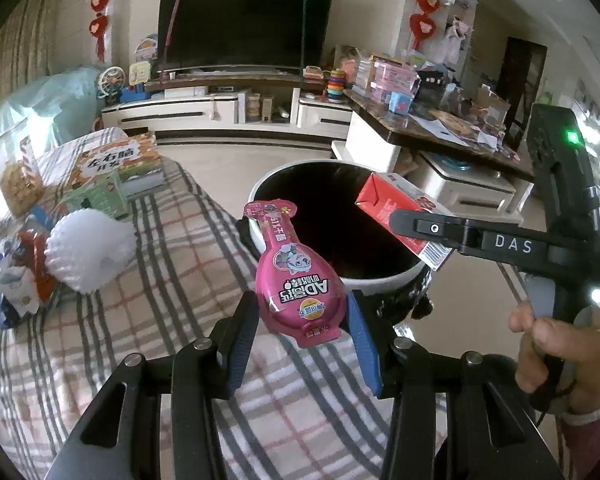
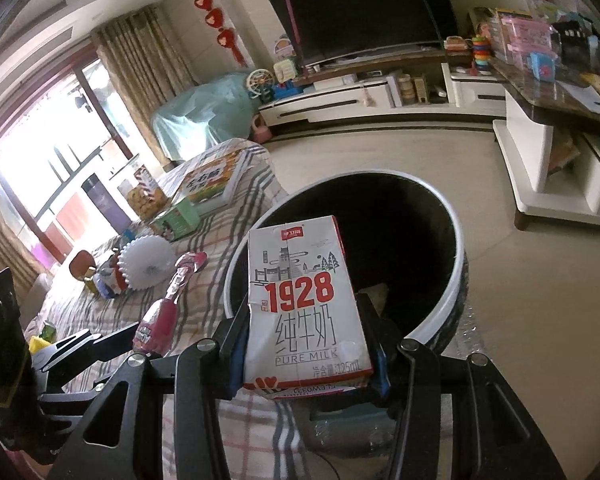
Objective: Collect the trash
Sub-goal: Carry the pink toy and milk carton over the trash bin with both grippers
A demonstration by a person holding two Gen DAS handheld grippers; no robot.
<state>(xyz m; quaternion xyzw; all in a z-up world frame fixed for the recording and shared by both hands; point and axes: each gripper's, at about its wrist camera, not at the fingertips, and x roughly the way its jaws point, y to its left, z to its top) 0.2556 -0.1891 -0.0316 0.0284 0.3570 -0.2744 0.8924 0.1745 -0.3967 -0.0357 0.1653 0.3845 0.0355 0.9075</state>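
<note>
My left gripper is shut on a pink drink pouch, held upright at the near rim of a round bin with a white rim and dark inside. In the right wrist view my right gripper is shut on a white-and-red milk carton, held over the near edge of the bin. The carton and the right gripper also show over the bin in the left wrist view. The pink pouch shows at the left in the right wrist view.
A plaid-covered table holds a white foam net, crumpled wrappers, a green box, a book and a snack jar. A cluttered low table stands right of the bin. A TV stand lines the far wall.
</note>
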